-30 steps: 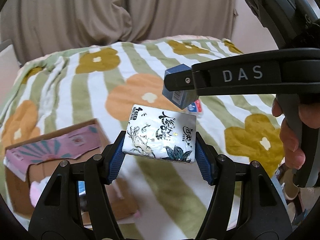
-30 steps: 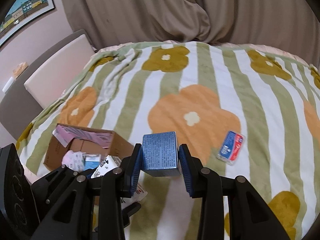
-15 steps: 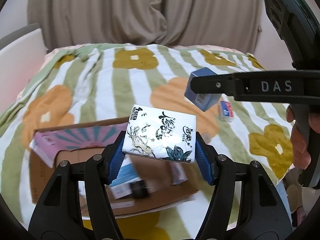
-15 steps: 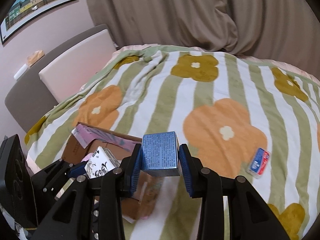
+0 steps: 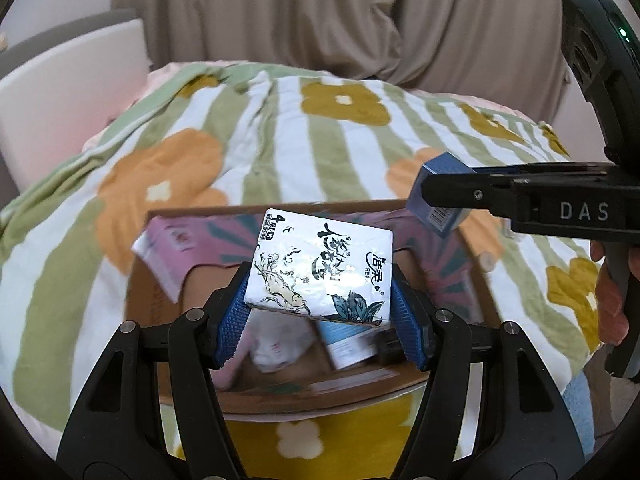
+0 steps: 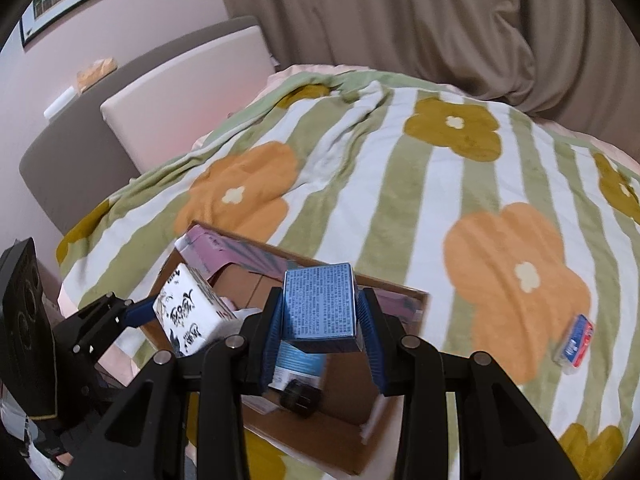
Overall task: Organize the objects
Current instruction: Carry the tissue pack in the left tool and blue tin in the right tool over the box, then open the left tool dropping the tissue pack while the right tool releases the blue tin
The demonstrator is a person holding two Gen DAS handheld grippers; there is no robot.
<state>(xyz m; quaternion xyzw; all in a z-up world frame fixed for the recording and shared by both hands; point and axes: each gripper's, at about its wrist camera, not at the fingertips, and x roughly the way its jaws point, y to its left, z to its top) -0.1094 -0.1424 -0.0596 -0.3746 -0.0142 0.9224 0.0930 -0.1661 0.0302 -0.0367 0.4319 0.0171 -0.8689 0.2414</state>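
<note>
My left gripper [image 5: 320, 292] is shut on a white tissue pack [image 5: 322, 268] printed with black characters and leaves, and holds it in the air over an open cardboard box [image 5: 312, 396]. My right gripper [image 6: 320, 314] is shut on a small blue box [image 6: 319, 306], also above the cardboard box [image 6: 332, 436]. In the left wrist view the blue box [image 5: 438, 204] hangs over the cardboard box's far right corner. In the right wrist view the tissue pack [image 6: 188, 312] sits left of the blue box. Several items lie inside the cardboard box, among them a blue-and-white carton [image 5: 346, 342].
The cardboard box rests on a bed with a green-striped flower blanket [image 6: 400, 184]. A small red-and-blue packet [image 6: 576, 340] lies on the blanket to the right. Pink printed flaps [image 5: 176, 248] line the box. A headboard [image 6: 168, 92] and curtains [image 6: 400, 12] stand behind.
Both grippers have carried their items leftward across the bed until they hang over the cardboard box. The box has come from the left edge to the middle of both views.
</note>
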